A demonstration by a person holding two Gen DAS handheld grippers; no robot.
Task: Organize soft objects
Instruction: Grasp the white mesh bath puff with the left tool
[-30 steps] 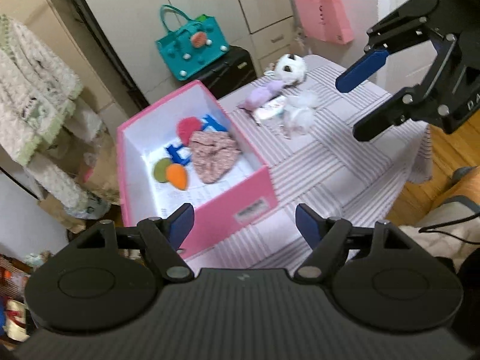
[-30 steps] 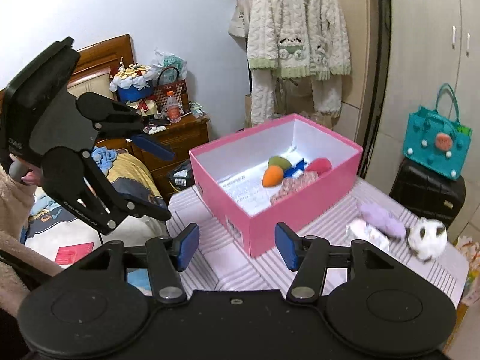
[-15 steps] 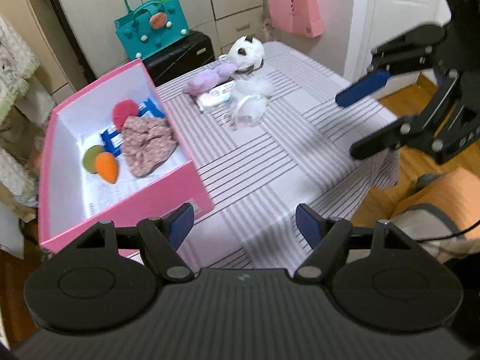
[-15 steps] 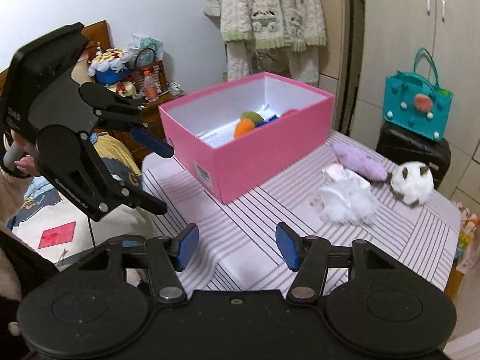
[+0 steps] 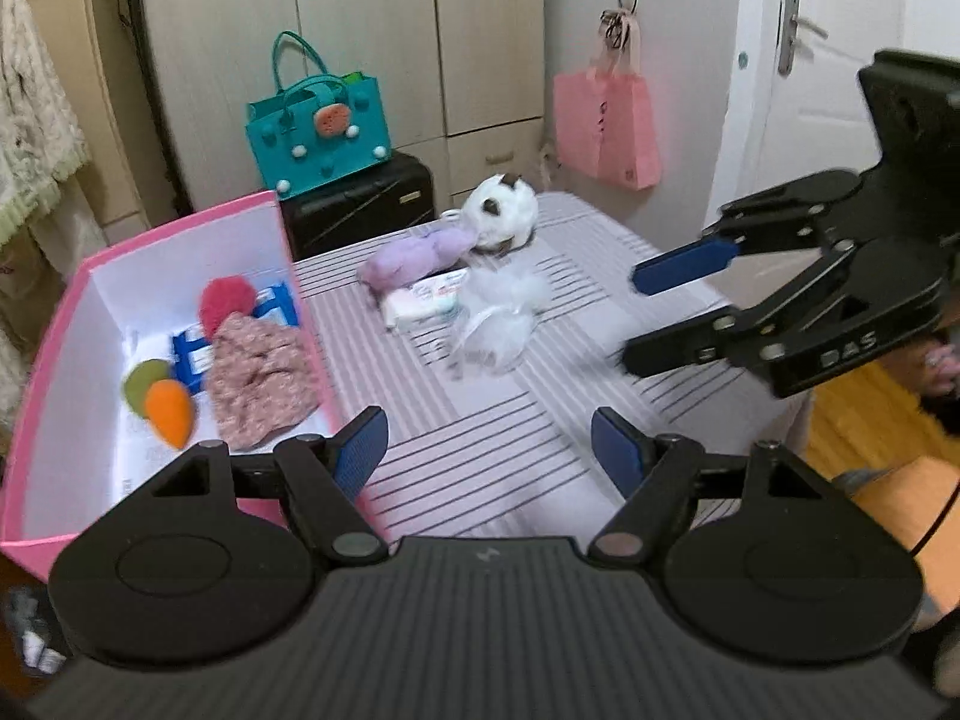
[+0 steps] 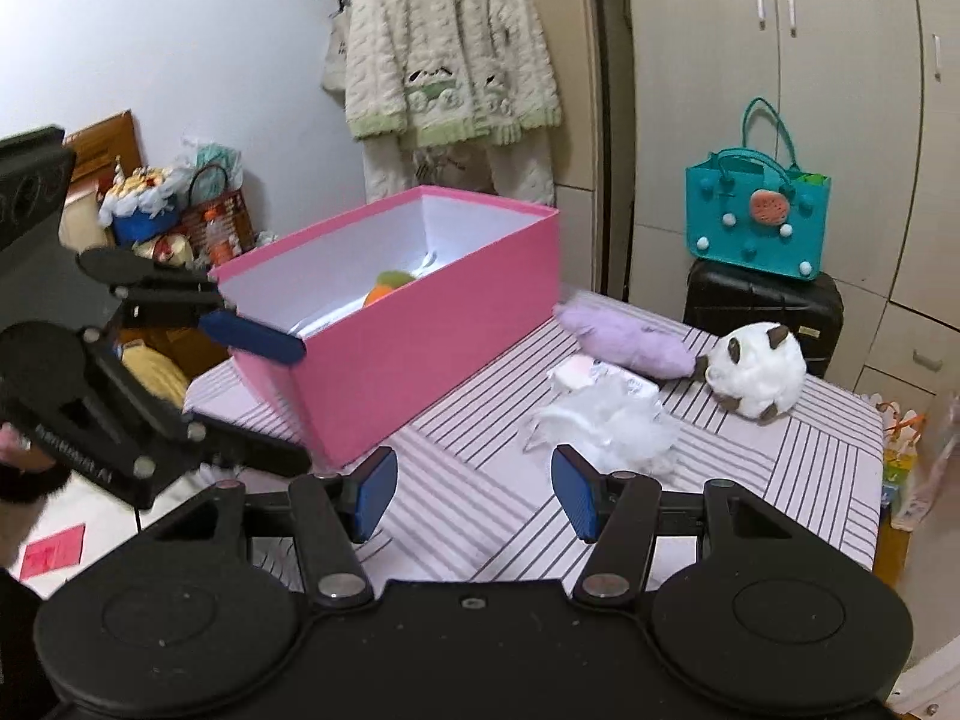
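A pink box (image 5: 54,324) (image 6: 432,324) stands on the striped table and holds a floral cloth (image 5: 258,384), a red pompom (image 5: 225,300), an orange-and-green toy (image 5: 165,405) and a blue piece. Beyond it lie a white fluffy bundle (image 5: 498,318) (image 6: 606,420), a tissue pack (image 5: 420,300), a purple plush (image 5: 414,258) (image 6: 624,339) and a white round plush (image 5: 501,216) (image 6: 756,369). My left gripper (image 5: 489,450) is open and empty above the table by the box's near corner. My right gripper (image 6: 474,489) is open and empty, short of the fluffy bundle.
A teal bag (image 5: 318,132) sits on a black suitcase (image 5: 360,204) behind the table. A pink bag (image 5: 606,126) hangs by the white door. A knitted cardigan (image 6: 450,42) hangs behind the box. Wooden floor shows past the table's right edge (image 5: 798,414).
Both grippers have come down towards the table and turned, so the plush pile now sits nearer the middle of each view. The jaws stay open and empty.
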